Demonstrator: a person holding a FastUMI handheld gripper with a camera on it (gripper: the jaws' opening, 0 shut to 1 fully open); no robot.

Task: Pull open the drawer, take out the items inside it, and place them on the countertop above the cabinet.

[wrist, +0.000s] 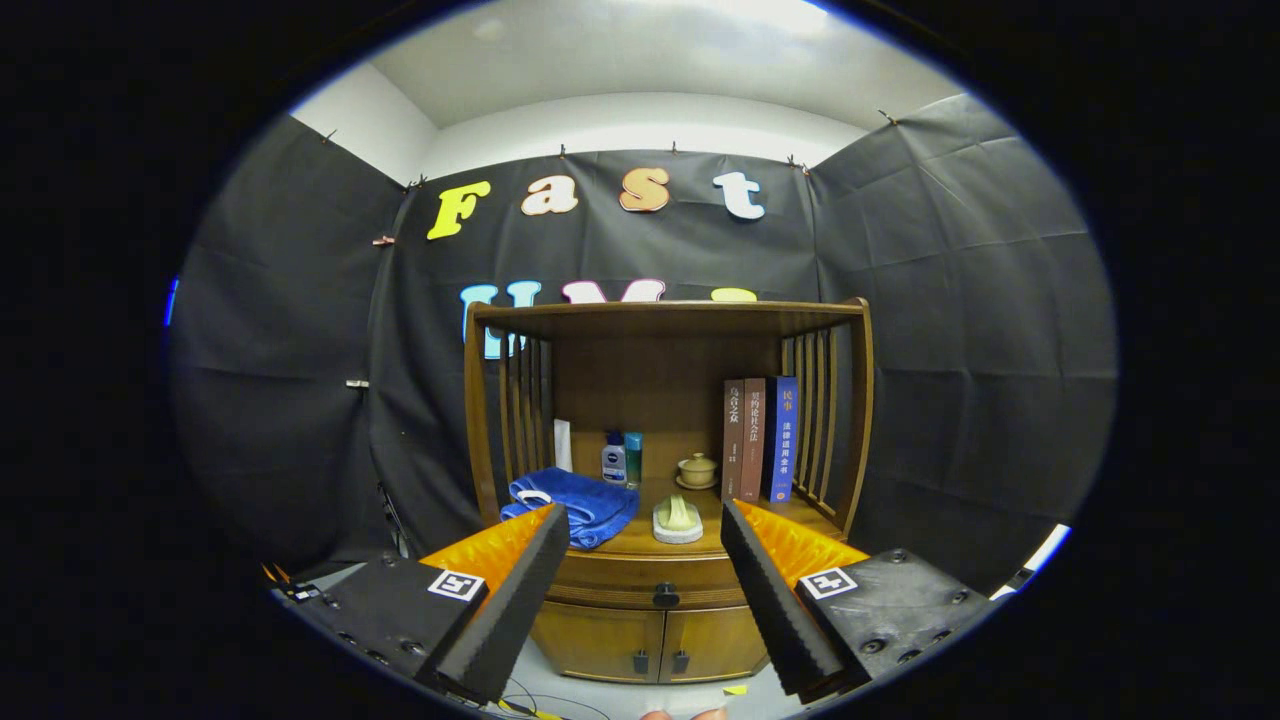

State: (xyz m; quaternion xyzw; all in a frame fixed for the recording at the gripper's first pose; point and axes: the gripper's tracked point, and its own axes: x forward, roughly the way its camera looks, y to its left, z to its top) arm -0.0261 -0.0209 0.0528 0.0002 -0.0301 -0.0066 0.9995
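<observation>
A wooden cabinet stands ahead against the booth wall. Its drawer sits closed under the countertop, with a dark round knob at its middle. My gripper is open, its two fingers spread wide and held well short of the cabinet; the knob shows between them, a little below the tips. Nothing is held. What lies inside the drawer is hidden.
On the countertop lie a folded blue towel, a pale brush on a white pad, two bottles, a small lidded cup and three upright books. Two small doors sit below the drawer. Slatted sides and a top shelf enclose the countertop.
</observation>
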